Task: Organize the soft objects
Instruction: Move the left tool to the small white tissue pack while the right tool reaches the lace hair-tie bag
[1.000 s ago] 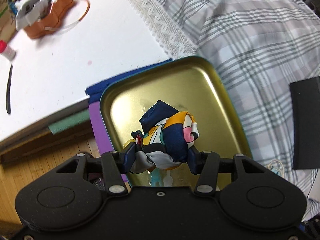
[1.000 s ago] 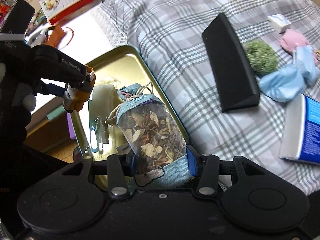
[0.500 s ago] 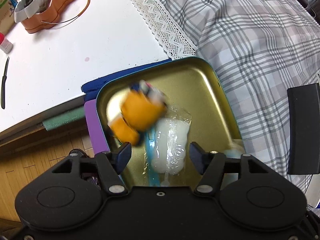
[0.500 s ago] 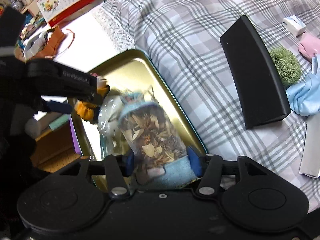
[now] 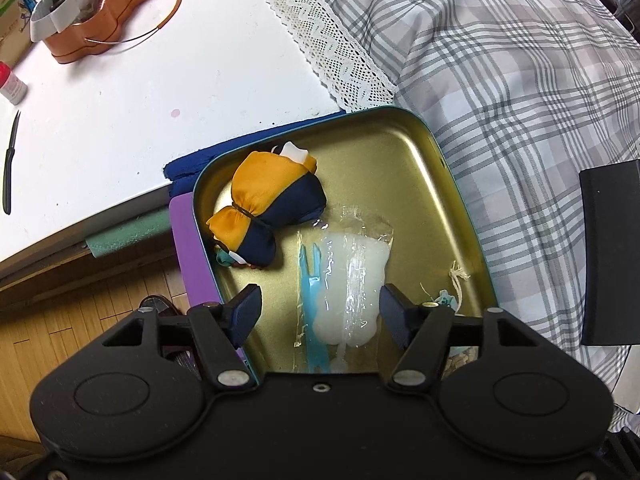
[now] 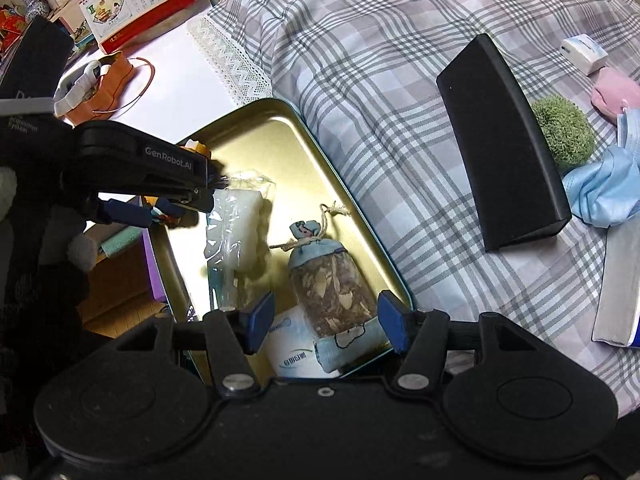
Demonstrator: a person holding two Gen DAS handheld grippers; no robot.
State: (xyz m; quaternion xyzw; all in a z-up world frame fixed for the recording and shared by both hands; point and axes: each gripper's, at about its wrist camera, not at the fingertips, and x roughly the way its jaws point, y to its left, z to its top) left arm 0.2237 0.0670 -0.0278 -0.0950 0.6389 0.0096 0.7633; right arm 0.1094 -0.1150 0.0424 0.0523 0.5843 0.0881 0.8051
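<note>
Left gripper above the gold tin tray, jaws parting and pressing on nothing, with only the clear packet of white material lying between them on the tray floor. Just beyond, near the tray's far left corner, an orange and navy fabric bundle, loose and untouched. Beside the packet, a pale blue plastic piece.

Right gripper also over the tray, jaws apart, clear of the dried-leaf sachet resting between them on the tray floor, drawstring end pointing away. Under the sachet's near end, a white packet with blue print.

Around the tray: a plaid bedspread, a black wedge-shaped block, a green fuzzy ball, a crumpled blue face mask, a pink soft item. To the left, a white tabletop with an orange container.
</note>
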